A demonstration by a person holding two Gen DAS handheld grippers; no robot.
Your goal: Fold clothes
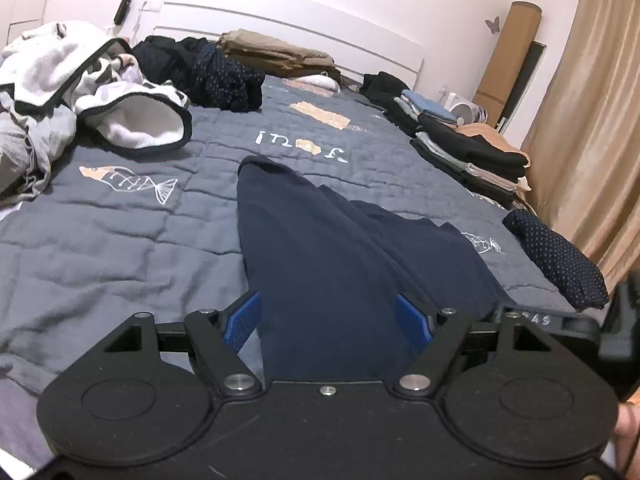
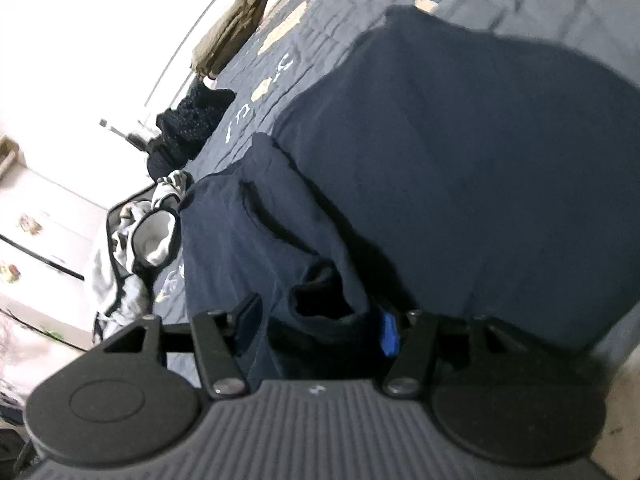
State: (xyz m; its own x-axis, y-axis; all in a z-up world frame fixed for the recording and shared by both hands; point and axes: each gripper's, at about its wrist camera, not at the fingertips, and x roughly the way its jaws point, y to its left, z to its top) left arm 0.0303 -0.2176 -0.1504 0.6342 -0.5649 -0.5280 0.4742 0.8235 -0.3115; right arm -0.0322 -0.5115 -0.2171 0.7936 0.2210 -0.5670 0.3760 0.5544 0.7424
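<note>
A navy garment lies spread on the grey-blue quilted bedspread, narrowing to a fold far away from me. Its near end runs between the blue pads of my left gripper, whose fingers stand wide apart, open. In the blurred, tilted right wrist view the same navy garment fills most of the frame. A sleeve with a dark cuff opening bunches between the fingers of my right gripper, which is also open.
An unfolded white and black heap lies at the far left, with dark clothes and folded khaki items by the headboard. Folded stacks and a dotted navy piece line the right edge beside a curtain.
</note>
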